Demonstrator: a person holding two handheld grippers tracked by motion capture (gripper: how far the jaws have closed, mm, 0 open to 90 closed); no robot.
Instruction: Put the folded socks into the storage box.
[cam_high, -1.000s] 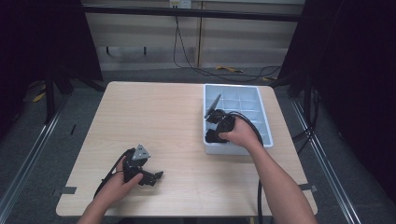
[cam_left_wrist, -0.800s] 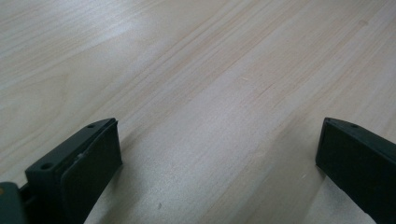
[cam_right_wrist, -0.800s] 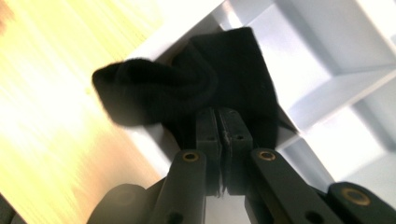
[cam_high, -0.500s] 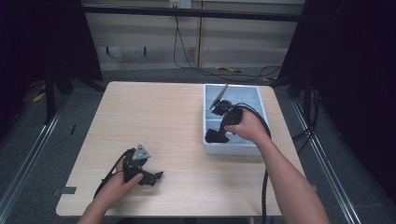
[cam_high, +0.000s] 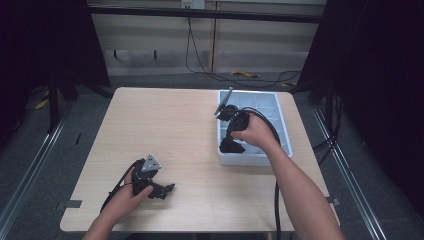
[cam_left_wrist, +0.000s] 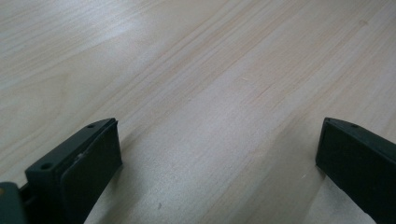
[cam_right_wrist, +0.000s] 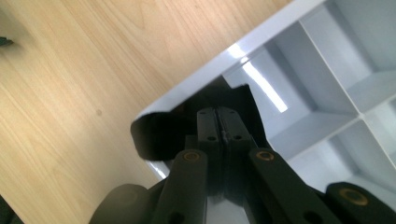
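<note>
Right tool (cam_right_wrist: 217, 116) has its two black jaws pressed flat together, and from its own view they appear to pinch a thin black piece (cam_right_wrist: 154, 135) whose glossy edge spreads out past both sides of the jaw tips. We cannot tell what the piece is. It hangs at the near-left corner compartment of the pale grey divided tray (cam_right_wrist: 219, 70), just inside the rim and beside the light wooden tabletop (cam_high: 165, 130). From the high view we see this tool (cam_high: 231, 146) pointing steeply down into that same corner of the tray (cam_high: 281, 125), which sits at the right side of the tabletop, with the person's right hand (cam_high: 252, 132) wrapped round the tool's body. Compared with the picture from a second ago, the right hand and its tool sit higher and a little farther from the person, and the grey plate on top has shifted away too. We judge that the piece is being lifted clear of its compartment, with carrying it out over the rim to come next. Left tool (cam_high: 167, 189) is unchanged: it rests low at the near-left of the tabletop, well apart from the tray, and its own view shows its jaws spread wide with bare wood between them.
</note>
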